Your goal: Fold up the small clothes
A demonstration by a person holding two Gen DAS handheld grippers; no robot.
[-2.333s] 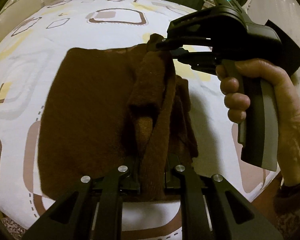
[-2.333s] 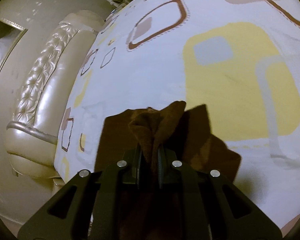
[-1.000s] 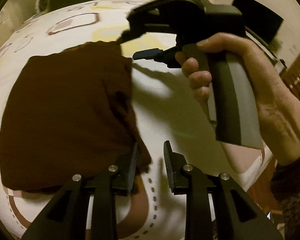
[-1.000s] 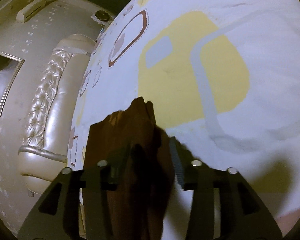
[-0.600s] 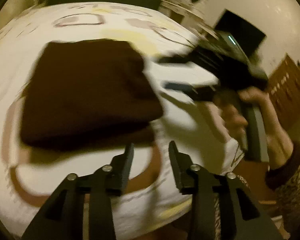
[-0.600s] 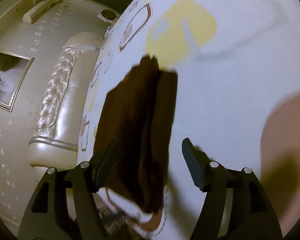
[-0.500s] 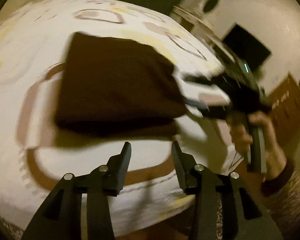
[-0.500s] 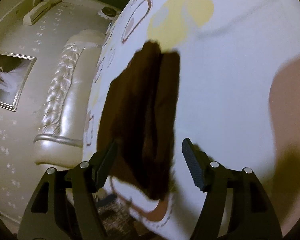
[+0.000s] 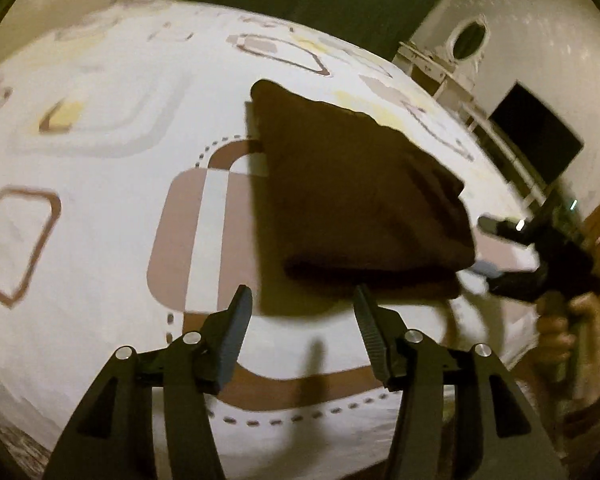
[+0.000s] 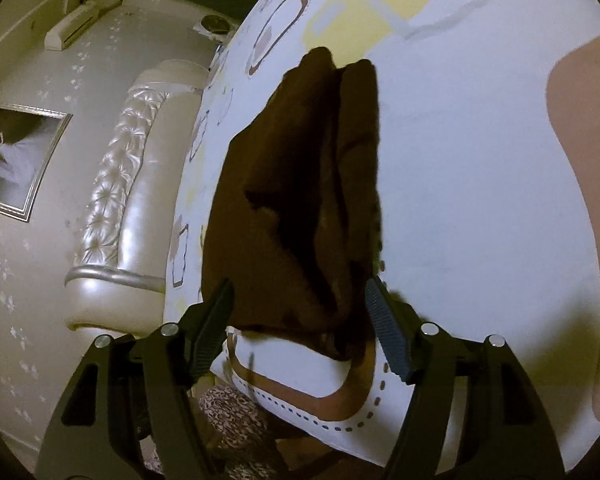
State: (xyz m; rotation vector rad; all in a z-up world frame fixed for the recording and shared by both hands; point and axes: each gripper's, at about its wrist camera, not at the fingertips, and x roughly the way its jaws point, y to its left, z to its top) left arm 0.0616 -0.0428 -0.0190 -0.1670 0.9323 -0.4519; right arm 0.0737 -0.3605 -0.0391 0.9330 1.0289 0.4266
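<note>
A folded dark brown cloth (image 9: 352, 196) lies flat on the patterned white bedsheet (image 9: 112, 216). My left gripper (image 9: 302, 320) is open and empty, held just short of the cloth's near edge. The right gripper (image 9: 486, 248) shows at the cloth's right corner in the left wrist view. In the right wrist view the cloth (image 10: 300, 208) shows its layered folds; my right gripper (image 10: 298, 304) is open, its jaws wide on either side of the cloth's near end, not closed on it.
A padded cream headboard (image 10: 128, 184) runs along the bed's left side. A framed picture (image 10: 16, 156) hangs on the wall. A dark screen (image 9: 536, 136) and white shelving stand beyond the bed's far right. The bed's edge is close below both grippers.
Both grippers let go of the cloth and opened wide. The cloth went from bunched and lifted to lying folded flat. Both grippers pulled back toward the bed's edge.
</note>
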